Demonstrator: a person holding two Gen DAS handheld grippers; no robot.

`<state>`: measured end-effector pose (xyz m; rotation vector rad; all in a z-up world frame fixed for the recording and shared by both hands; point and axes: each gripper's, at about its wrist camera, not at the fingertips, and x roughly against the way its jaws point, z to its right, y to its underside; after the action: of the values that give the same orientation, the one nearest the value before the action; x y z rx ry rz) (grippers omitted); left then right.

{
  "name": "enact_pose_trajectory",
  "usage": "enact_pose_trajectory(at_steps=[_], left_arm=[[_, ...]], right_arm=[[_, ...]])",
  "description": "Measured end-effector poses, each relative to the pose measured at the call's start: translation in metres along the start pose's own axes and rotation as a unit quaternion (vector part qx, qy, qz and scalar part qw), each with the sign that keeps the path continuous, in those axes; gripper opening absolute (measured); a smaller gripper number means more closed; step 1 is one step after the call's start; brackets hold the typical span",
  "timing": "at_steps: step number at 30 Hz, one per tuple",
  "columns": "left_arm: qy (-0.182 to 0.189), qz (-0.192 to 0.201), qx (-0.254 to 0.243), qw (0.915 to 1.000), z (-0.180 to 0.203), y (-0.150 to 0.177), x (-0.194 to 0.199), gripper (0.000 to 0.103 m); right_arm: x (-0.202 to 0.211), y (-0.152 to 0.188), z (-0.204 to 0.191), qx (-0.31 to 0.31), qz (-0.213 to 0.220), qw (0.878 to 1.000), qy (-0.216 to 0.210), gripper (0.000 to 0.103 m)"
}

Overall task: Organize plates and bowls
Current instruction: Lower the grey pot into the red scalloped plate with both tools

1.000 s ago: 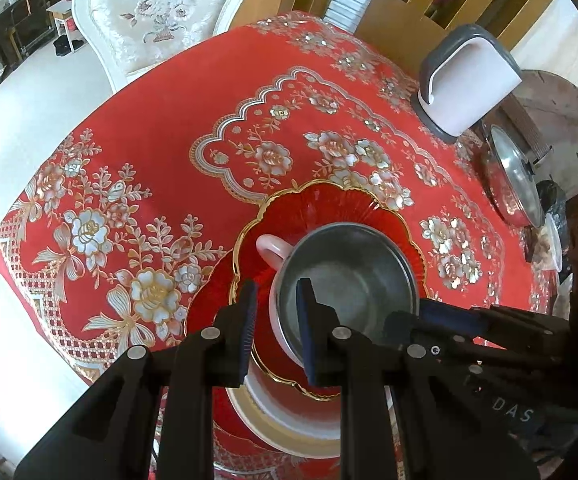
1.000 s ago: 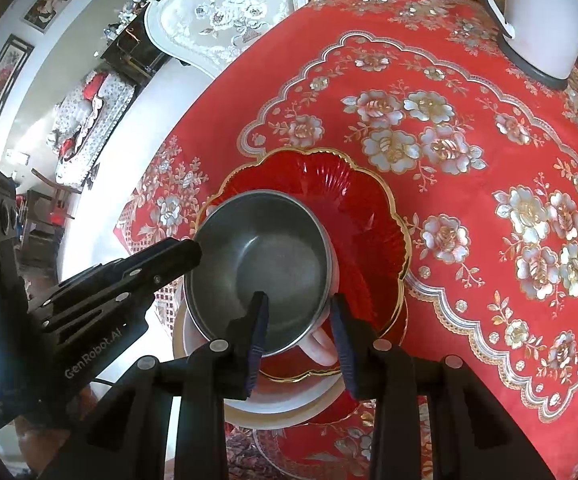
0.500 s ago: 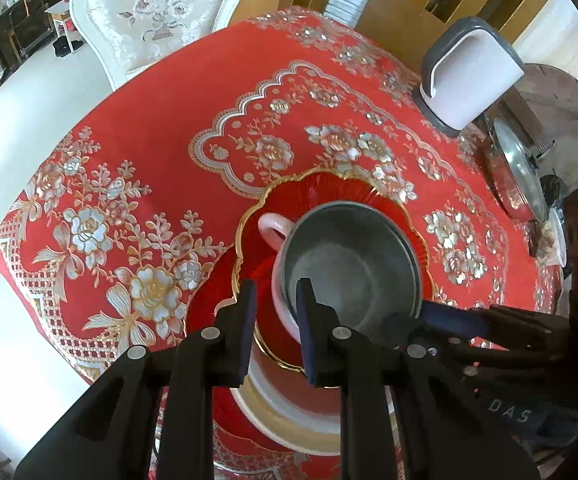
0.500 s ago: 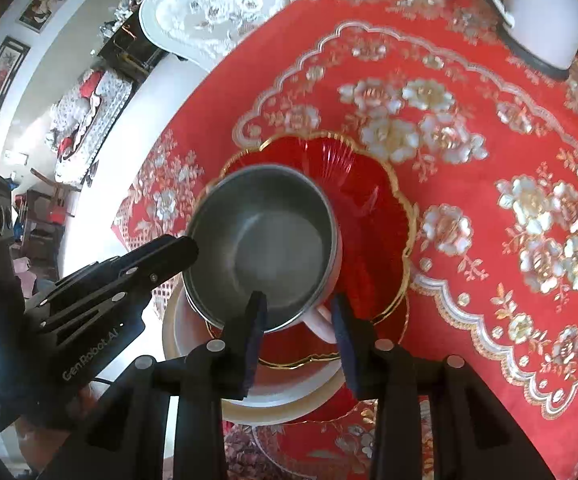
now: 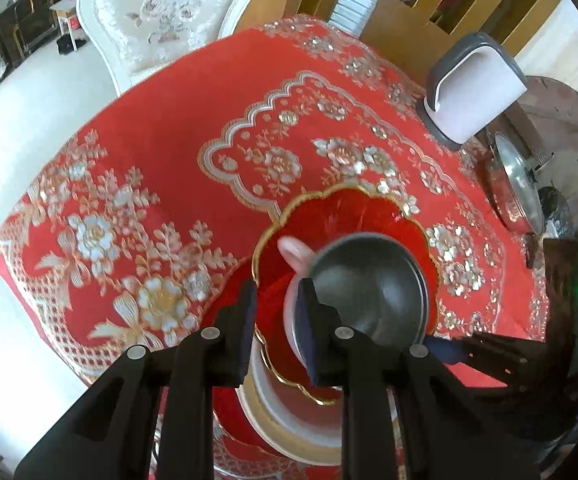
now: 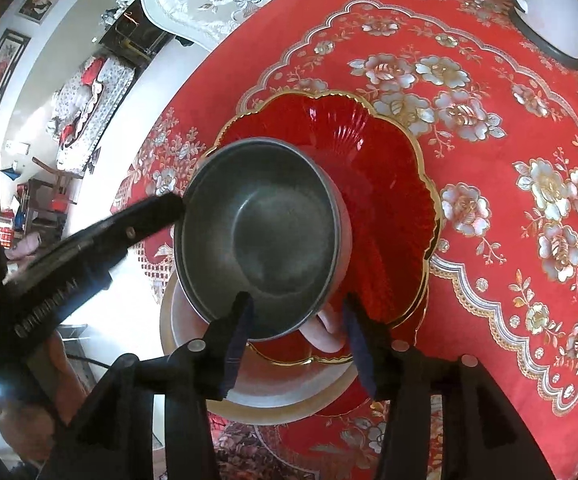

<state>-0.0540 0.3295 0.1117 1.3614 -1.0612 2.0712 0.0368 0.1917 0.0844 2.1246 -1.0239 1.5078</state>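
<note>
A steel-lined pink bowl with small ear handles sits in a red scalloped plate with a gold rim. That plate tops a white plate and a cream plate. My left gripper holds a narrow gap at the bowl's left rim, with the pink wall just inside its right finger. My right gripper straddles the near wall, one finger inside the steel and one beside a pink handle. Its jaws stand apart.
A white and grey container stands at the far right of the red flowered tablecloth. Beyond it lies a steel pot lid. A white chair is behind the table. The cloth's edge falls away on the left.
The right gripper's jaws have widened and it has come closer to the bowl. The bowl has shifted slightly right in the left wrist view. The left gripper's gap is unchanged.
</note>
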Motion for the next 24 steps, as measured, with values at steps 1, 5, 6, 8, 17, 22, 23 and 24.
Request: enact_pose_trajectory(at_steps=[1,5,6,8,17,22,23,24], left_arm=[[0.003,0.006,0.002,1.0,-0.002,-0.003,0.002,0.018],[0.012,0.028,0.007,0.9995,-0.007,-0.026,0.014,0.018],[0.007,0.032,0.004,0.9995,-0.007,-0.034,0.014,0.018],[0.004,0.043,-0.001,0.9991,-0.005,-0.051,0.009,0.021],[0.012,-0.04,-0.096,0.9945,0.042,-0.091,-0.079,0.028],[0.023,-0.081,-0.122,0.989,0.055,-0.082,-0.095,0.028],[0.03,-0.082,-0.134,0.9871,0.057,-0.077,-0.09,0.028],[0.033,-0.078,-0.147,0.9855,0.059,-0.071,-0.082,0.028]], right_arm=[[0.0,0.0,-0.001,0.002,-0.001,1.0,0.002,0.048],[-0.002,0.0,-0.002,0.003,-0.002,1.0,0.003,0.048],[-0.002,0.0,-0.002,0.003,-0.004,1.0,0.003,0.048],[-0.001,0.001,-0.003,0.004,-0.001,1.0,0.005,0.048],[0.0,0.005,-0.002,-0.004,0.003,1.0,0.001,0.048],[-0.001,0.012,0.001,-0.014,0.002,1.0,-0.014,0.051],[0.002,0.014,0.003,-0.017,0.005,1.0,-0.016,0.051],[0.004,0.015,0.003,-0.017,0.005,1.0,-0.015,0.051]])
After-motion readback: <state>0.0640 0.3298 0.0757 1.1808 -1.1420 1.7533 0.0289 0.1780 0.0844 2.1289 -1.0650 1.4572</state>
